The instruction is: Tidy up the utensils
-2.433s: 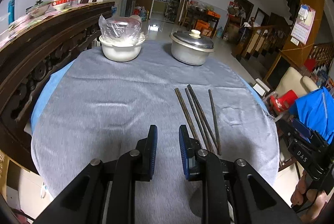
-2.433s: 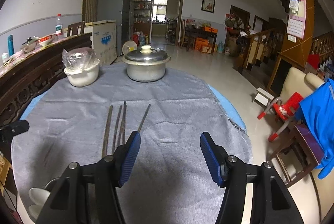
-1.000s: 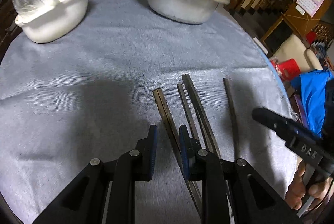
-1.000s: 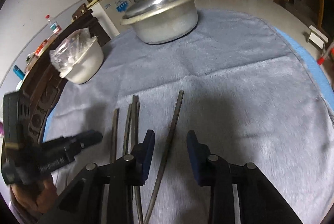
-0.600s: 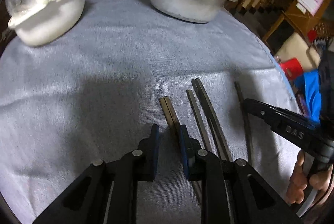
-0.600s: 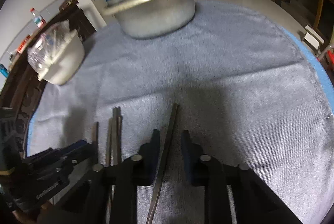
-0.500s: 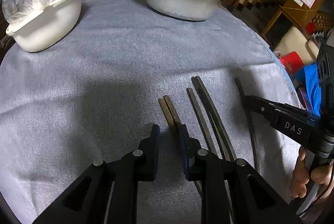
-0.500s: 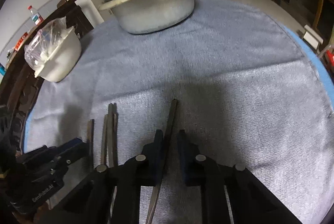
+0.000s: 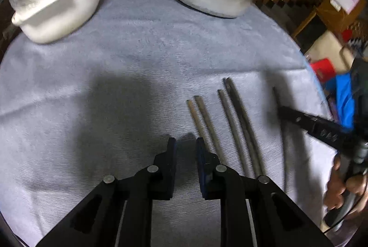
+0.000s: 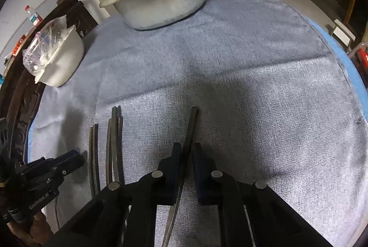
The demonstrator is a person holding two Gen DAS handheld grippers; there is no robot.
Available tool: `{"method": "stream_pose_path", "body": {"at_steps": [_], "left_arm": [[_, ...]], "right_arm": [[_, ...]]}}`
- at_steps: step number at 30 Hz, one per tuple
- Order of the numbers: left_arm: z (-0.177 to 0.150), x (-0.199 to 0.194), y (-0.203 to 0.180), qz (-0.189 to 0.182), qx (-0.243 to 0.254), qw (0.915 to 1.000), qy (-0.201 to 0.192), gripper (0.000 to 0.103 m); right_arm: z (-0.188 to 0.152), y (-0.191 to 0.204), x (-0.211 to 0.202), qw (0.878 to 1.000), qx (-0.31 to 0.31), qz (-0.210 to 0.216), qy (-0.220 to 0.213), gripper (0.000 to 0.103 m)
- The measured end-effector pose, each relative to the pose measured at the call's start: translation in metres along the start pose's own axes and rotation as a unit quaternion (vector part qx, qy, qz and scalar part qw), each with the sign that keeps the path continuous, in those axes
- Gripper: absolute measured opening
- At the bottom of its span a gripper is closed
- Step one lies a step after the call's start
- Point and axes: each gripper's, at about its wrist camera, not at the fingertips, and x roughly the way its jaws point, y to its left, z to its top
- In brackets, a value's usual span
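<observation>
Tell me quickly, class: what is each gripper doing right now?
Left gripper: nearly closed, nothing between its pads, beside the chopsticks.
Right gripper: shut on the single chopstick.

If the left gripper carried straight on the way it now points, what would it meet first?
Most likely the grey tablecloth: the left gripper tilts steeply down at bare cloth, with the leftmost chopsticks just to its right. Depth is unclear.
</observation>
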Motion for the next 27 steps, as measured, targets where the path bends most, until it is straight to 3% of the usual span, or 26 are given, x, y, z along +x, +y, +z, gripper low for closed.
{"method": "stream_pose_path", "body": {"at_steps": [10,21,27], "left_arm": [[0.005,0.006,-0.010,0.009,0.000,0.9999,-0.012,0.018],[0.002,0.004,-0.009,-0.023,-0.028,0.9993,-0.009,0.018],[0.001,0.006,-0.014,0.003,-0.004,0.9999,-0.012,0.015]], "right_arm": [[0.001,0.001,0.004,1.000,-0.013,-0.008,0.004,0.011],[0.000,0.001,0.003,1.000,-0.020,-0.008,-0.001,0.011],[0.000,0.000,0.003,1.000,-0.020,-0.003,0.001,0.011]]}}
